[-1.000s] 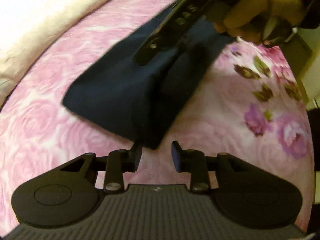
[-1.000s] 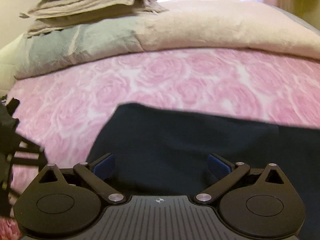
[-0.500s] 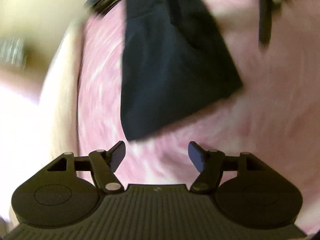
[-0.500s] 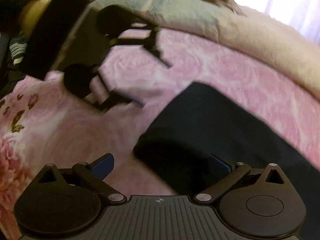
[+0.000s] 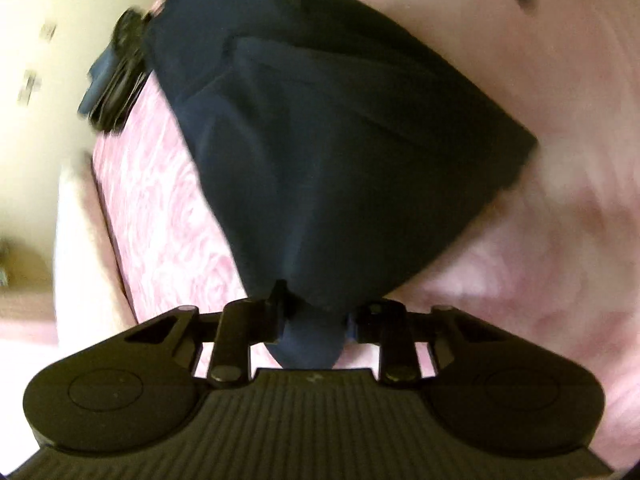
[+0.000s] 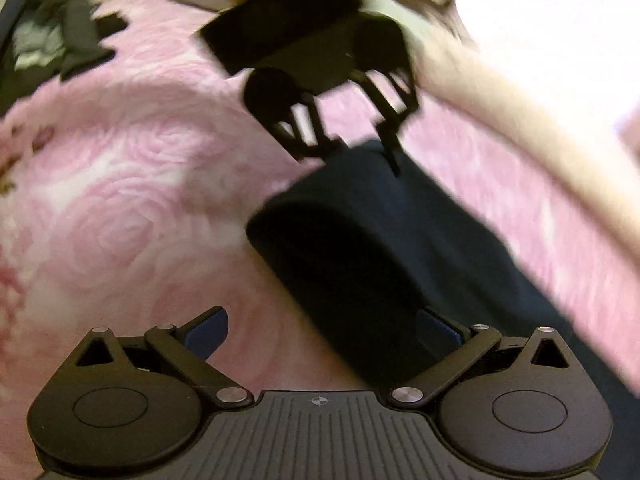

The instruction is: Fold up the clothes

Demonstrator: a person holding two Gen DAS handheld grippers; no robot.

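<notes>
A bed with a pink rose-print bedspread point(image 6: 120, 208) holds a partly folded navy garment point(image 5: 340, 152). The left gripper point(image 5: 312, 320), open a second ago, now pinches its corner. The right gripper point(image 6: 320, 332) gapes empty beside the fold, suggesting another fold is under way.

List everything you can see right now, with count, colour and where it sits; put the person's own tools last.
navy garment: one, dark navy, partly folded on the bedspread, one corner pinched in the left tool.
bedspread: one, pink rose print, covering the bed under the garment.
cream blanket: one, cream, along the far edge of the bed.
dark clothes heap: one blurred pile, dark and grey, at the bed's far left corner.
left tool: one, black, shut on the garment corner.
right tool: one, black with blue pads, open, low over the garment's folded edge.
</notes>
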